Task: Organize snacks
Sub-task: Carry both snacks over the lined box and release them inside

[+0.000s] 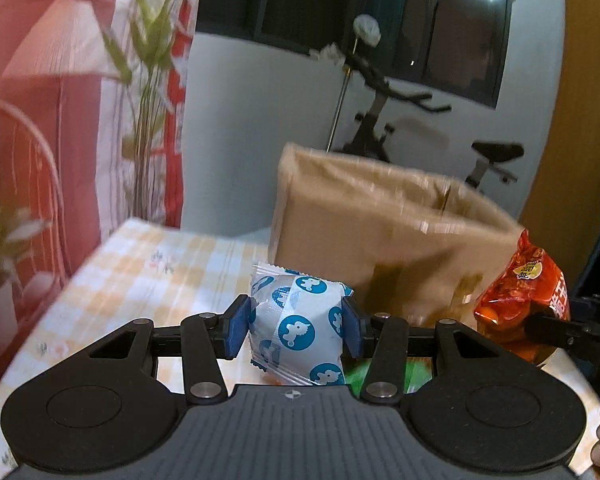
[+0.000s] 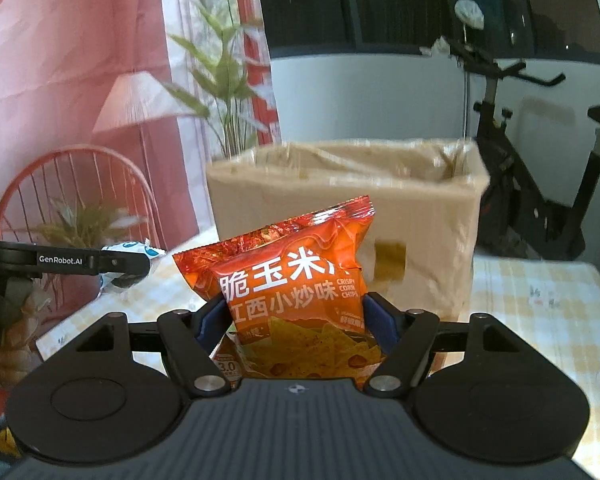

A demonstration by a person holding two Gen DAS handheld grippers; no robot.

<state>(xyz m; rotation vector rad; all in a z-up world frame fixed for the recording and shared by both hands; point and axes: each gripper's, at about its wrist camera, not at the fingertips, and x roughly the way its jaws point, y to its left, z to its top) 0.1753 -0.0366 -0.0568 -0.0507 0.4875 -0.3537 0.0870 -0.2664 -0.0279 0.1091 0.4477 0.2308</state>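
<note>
Box [image 2: 340,216] behind both held packets

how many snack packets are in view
2 clearly: a white-and-blue wrapped packet held in the left tool, an orange corn chip bag in the right tool. More may be hidden.

Two snack packets [image 1: 296,324] [image 2: 296,280], one cardboard box [image 2: 340,208], two claws [image 1: 296,330] [image 2: 296,320]

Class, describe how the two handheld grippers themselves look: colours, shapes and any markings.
Both the left gripper and right gripper are matte black, with blue pads, silver rivets on the linkage bars, round discs either side and a ribbed centre. The left gripper's side reads "GenRobot.AI" in white. No cables or sleeves show.
</note>
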